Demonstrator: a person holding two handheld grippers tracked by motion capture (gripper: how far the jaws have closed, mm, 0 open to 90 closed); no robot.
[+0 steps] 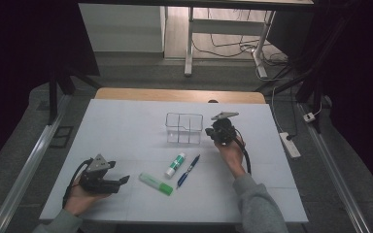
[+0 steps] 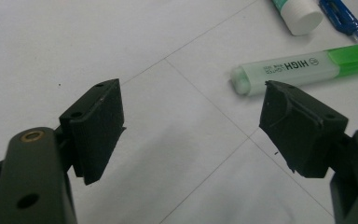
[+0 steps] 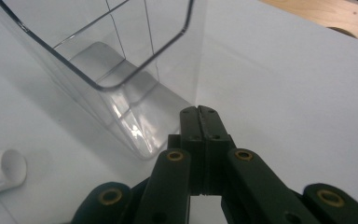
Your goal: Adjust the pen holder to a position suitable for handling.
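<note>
High view: white tabletop (image 1: 126,126) with a clear divided organizer (image 1: 184,128) standing at centre-far. Near of it lie three items in a row: green highlighter (image 1: 156,184), glue stick (image 1: 175,165), blue pen (image 1: 188,171). Left tongs (image 1: 123,181) rest near-left, released, pointing right toward the highlighter, which lies just beside their tips. Right tongs (image 1: 210,132) sit just right of the organizer, pointing at its right wall.

Left gripper view: left tongs (image 2: 193,123) spread wide with nothing between the jaws. Highlighter (image 2: 303,69) lies ahead and to the right, long axis across the view, clear cap end toward the jaws, green end away. Glue stick cap (image 2: 303,16) and pen tip (image 2: 342,16) sit beyond it.

Right gripper view: right tongs (image 3: 198,116) clenched, jaws pressed together on nothing, tips close to the organizer's (image 3: 121,93) lower wall; contact cannot be told. Glue stick (image 3: 0,170) at left edge.

Judgement: the left hand is nearer the highlighter; a grasp needs a short advance to the right, with the jaws straddling the barrel across its long axis.
</note>
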